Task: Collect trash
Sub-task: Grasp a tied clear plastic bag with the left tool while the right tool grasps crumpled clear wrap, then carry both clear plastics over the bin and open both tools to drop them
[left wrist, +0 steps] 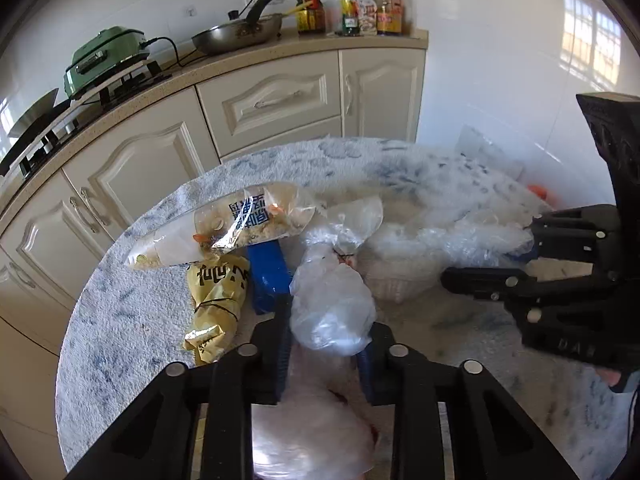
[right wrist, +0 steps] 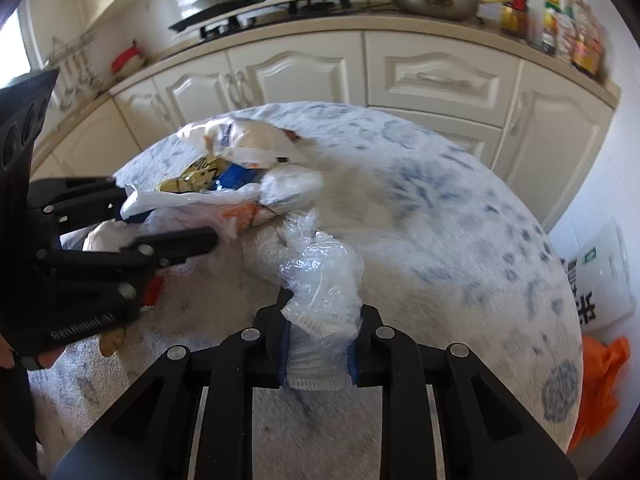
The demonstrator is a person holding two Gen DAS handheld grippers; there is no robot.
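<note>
Round table (left wrist: 132,312), white-and-blue mottled cover, fills the near ground; cream kitchen cabinets (left wrist: 276,96) run along the far side, wok (left wrist: 236,34) and green electric cooker (left wrist: 106,58) on the counter above. Trash heaped at table centre: clear printed snack bag (left wrist: 224,228) lying across the top, yellow wrapper (left wrist: 216,300) beneath it, blue box (left wrist: 266,276) just to its right. Left gripper (left wrist: 326,364) nearly closed, pads pinching a knotted translucent plastic bag (left wrist: 332,308) that touches the heap. Right gripper (right wrist: 320,350) nearly closed on crumpled clear bubble wrap (right wrist: 320,276), right of the pile.
</note>
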